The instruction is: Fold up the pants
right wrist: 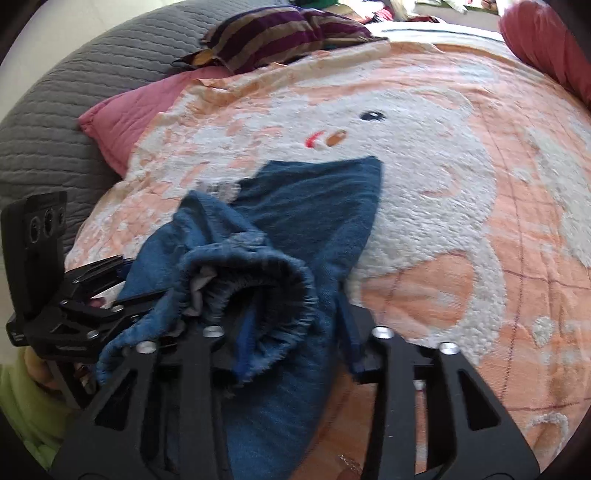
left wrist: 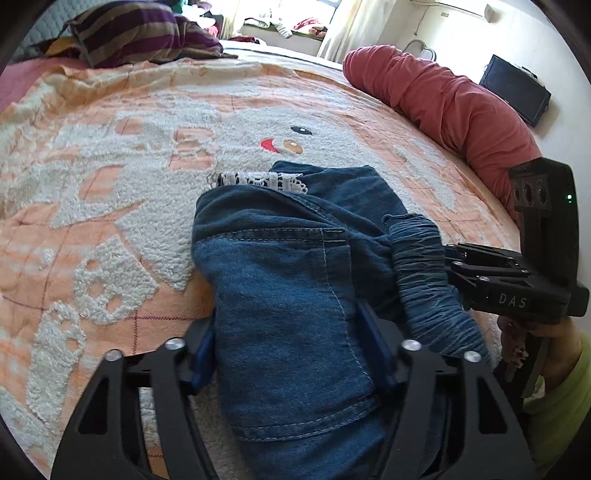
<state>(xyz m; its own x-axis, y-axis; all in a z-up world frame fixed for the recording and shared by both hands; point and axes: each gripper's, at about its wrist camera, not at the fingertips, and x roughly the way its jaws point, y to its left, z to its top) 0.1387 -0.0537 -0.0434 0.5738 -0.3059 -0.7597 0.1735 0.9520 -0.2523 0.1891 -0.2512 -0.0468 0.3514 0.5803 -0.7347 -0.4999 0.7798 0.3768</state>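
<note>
Blue denim pants [left wrist: 288, 258] lie bunched on the bed, with a strip of white lace [left wrist: 258, 181] at their far end. My left gripper [left wrist: 291, 343] straddles a thick fold of the denim, and its blue pads [left wrist: 373, 332] press on both sides. In the right wrist view the pants [right wrist: 314, 199] rise into a crumpled, gathered elastic waistband [right wrist: 258, 266], which sits between the fingers of my right gripper [right wrist: 295, 332], shut on it. The two grippers are close together. The left wrist view shows the right gripper [left wrist: 454, 258] at the waistband [left wrist: 424, 266].
An orange and white fleecy blanket [left wrist: 110, 184] covers the bed. A red rolled quilt [left wrist: 443, 103] lies along the right edge, a striped pillow [left wrist: 140, 33] at the far left. A grey padded headboard [right wrist: 55, 92] and a pink cushion [right wrist: 122, 118] stand left. A green sleeve [left wrist: 554, 398] shows.
</note>
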